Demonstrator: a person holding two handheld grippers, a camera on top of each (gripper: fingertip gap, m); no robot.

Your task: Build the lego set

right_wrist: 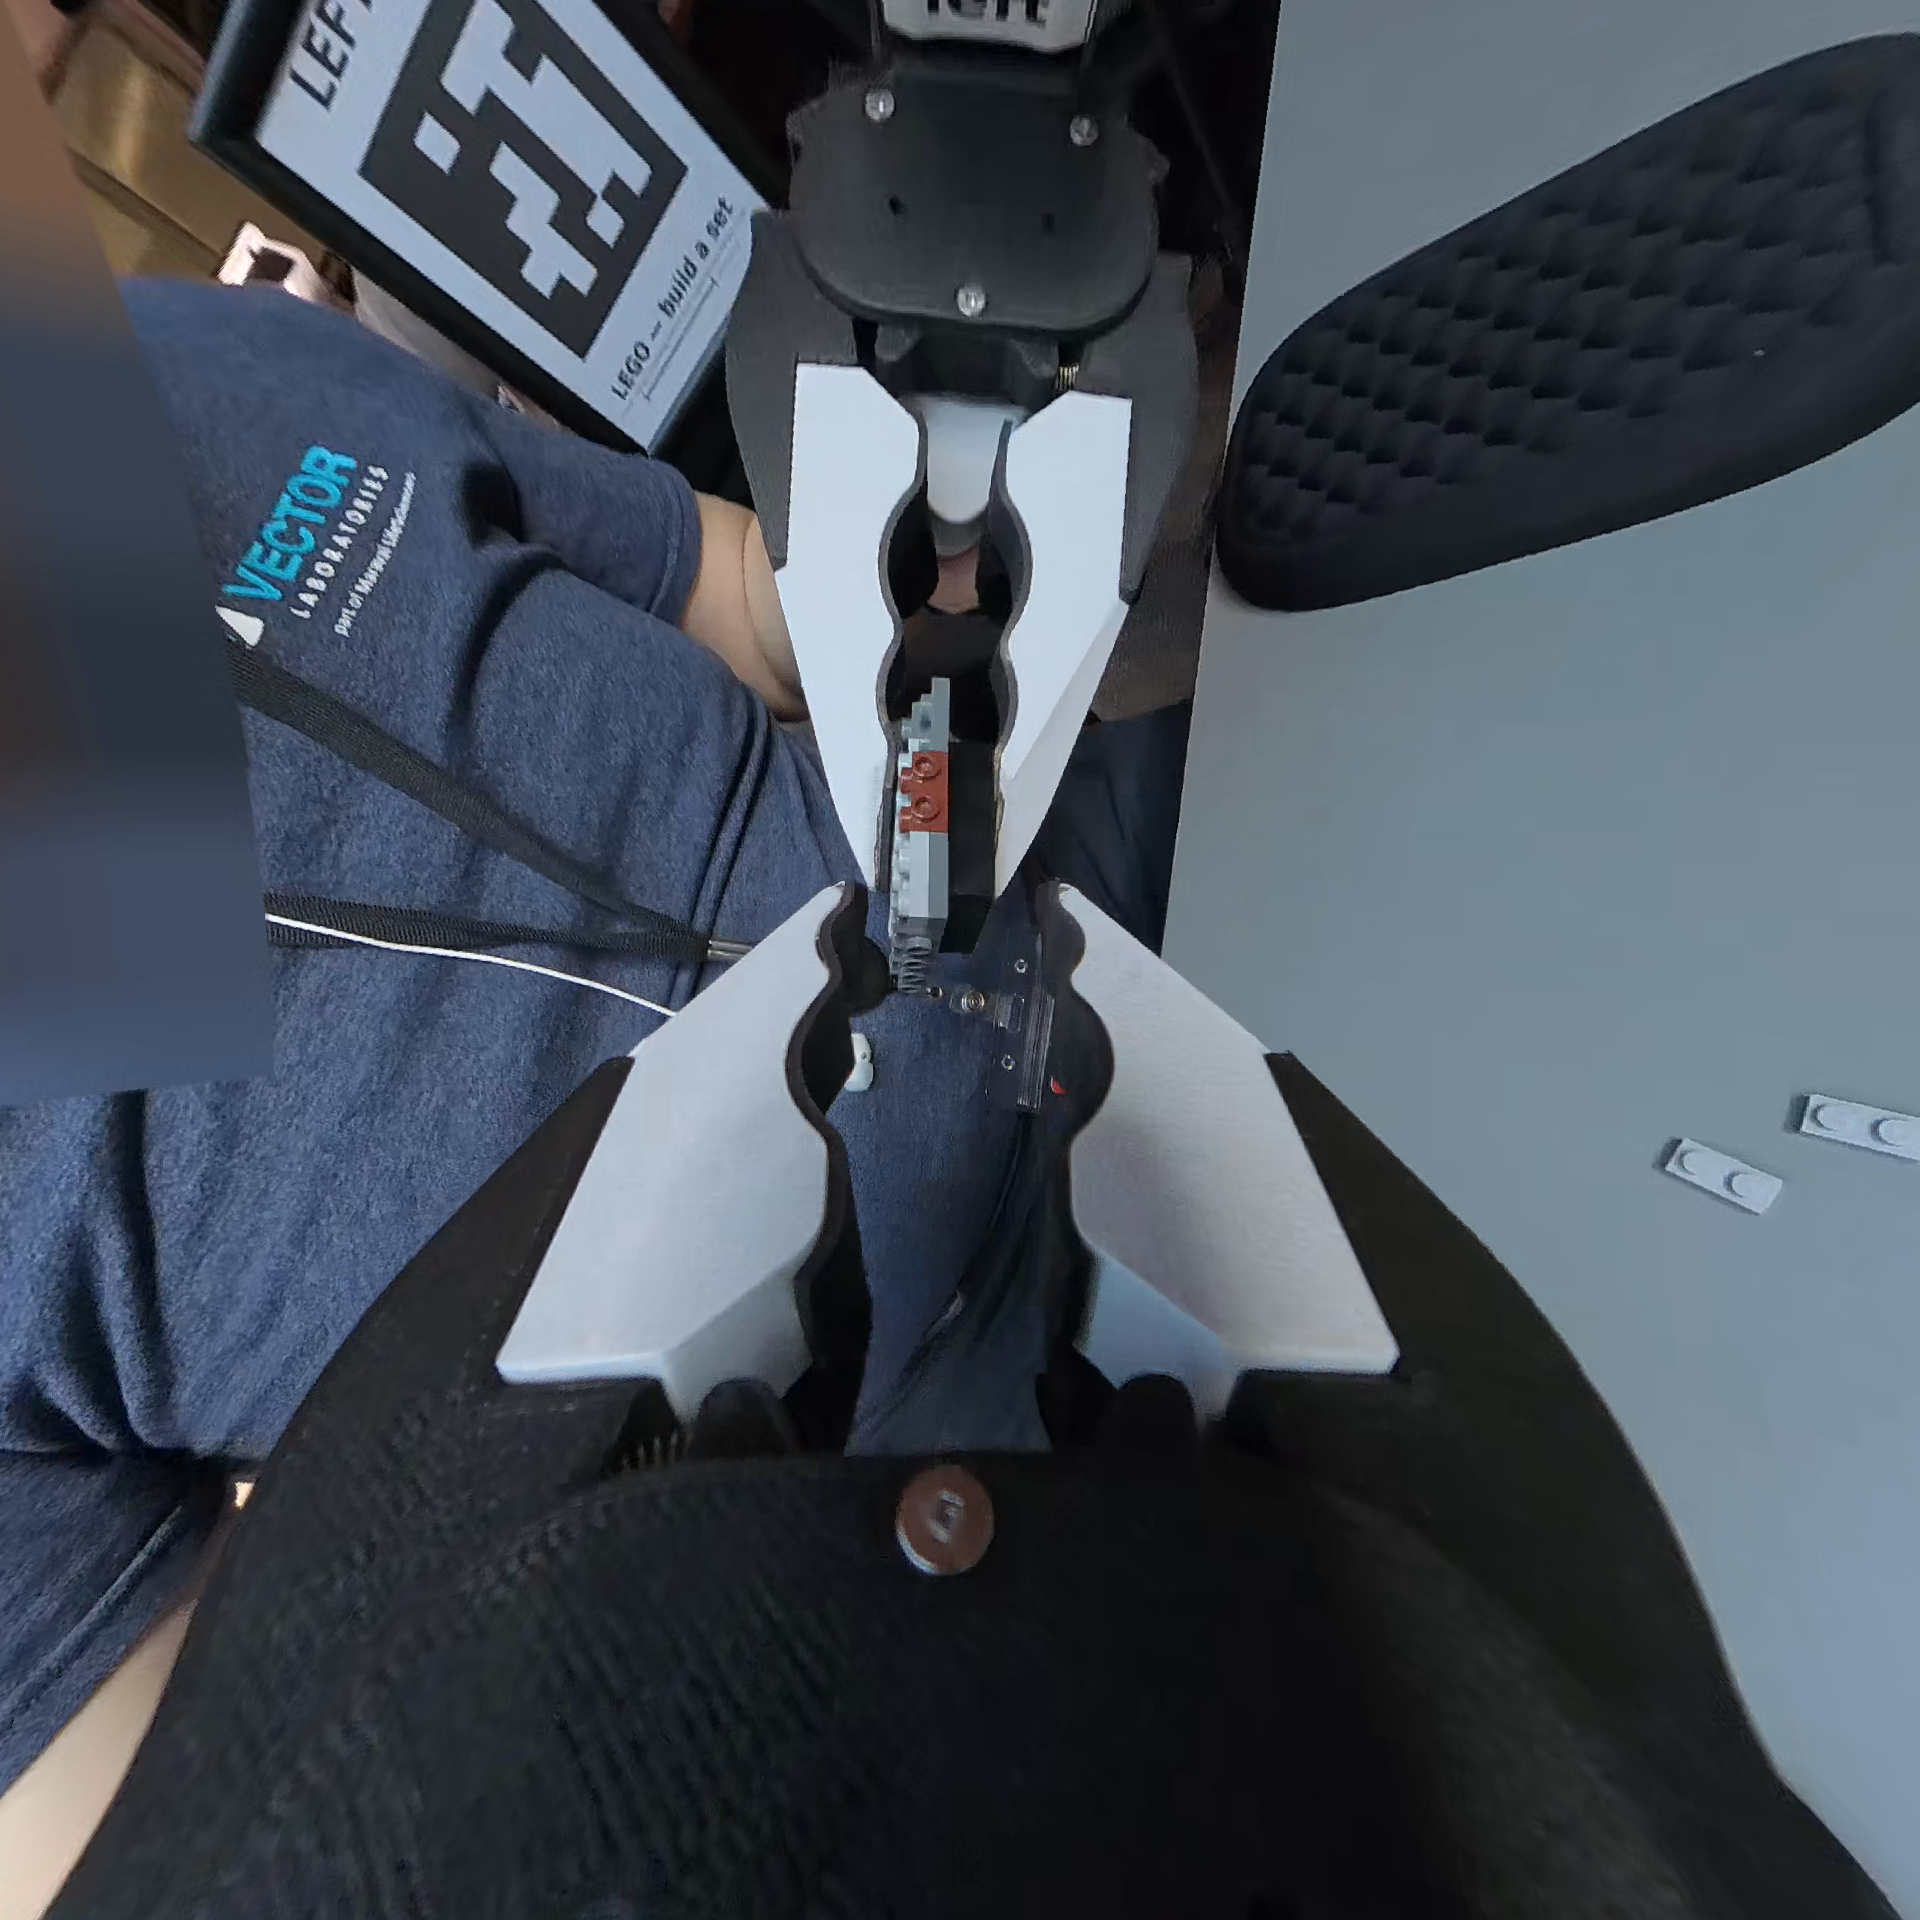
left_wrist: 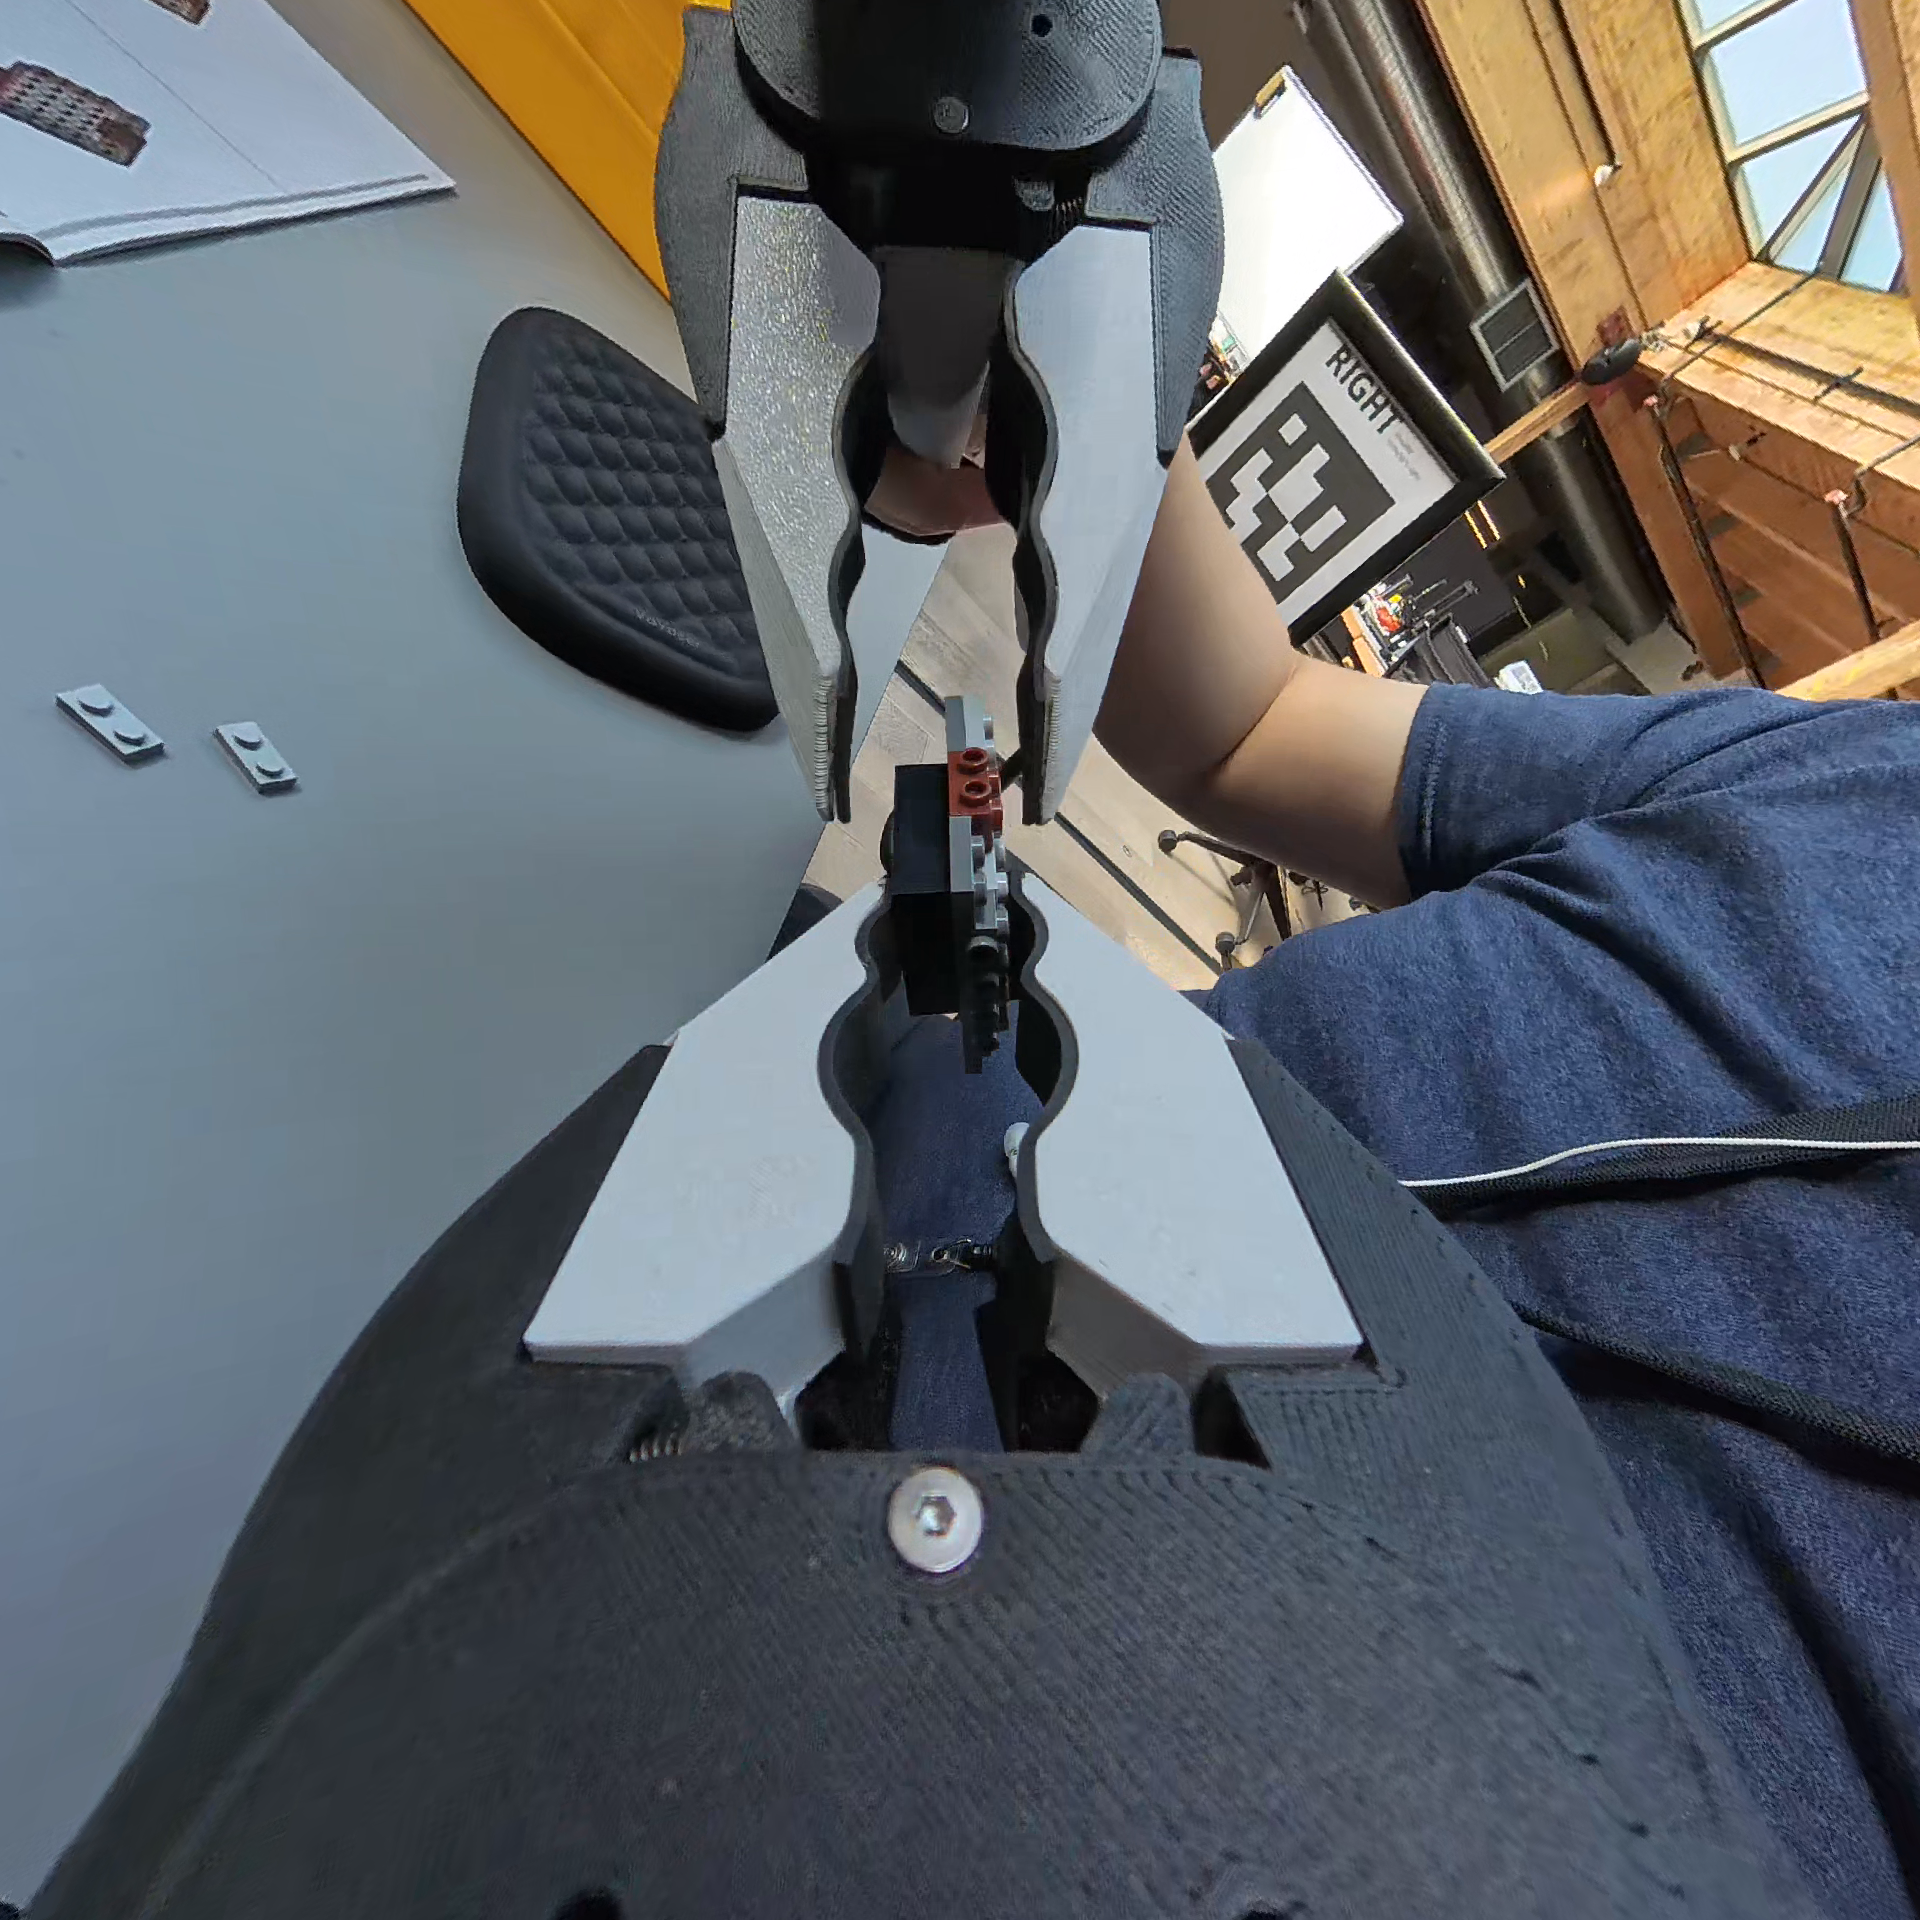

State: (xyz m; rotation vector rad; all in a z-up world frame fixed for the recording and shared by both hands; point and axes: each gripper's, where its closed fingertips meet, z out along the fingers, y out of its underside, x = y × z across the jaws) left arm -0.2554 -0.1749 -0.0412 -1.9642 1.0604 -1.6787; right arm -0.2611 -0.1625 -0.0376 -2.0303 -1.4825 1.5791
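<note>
A small lego assembly of black and grey parts carries a red-brown two-stud brick on its side. My left gripper is shut on the assembly's lower part and holds it in the air off the table edge, in front of a person's navy shirt. My right gripper comes from the opposite side, open, with a fingertip on either side of the end with the red-brown brick. In the right wrist view the assembly and brick sit between the left gripper fingers, just beyond my right gripper.
Two loose grey two-stud plates lie on the grey table; they also show in the right wrist view. A black quilted pad lies near the table edge. An instruction booklet lies farther off. Both grippers' tips are close together, under 4 cm apart.
</note>
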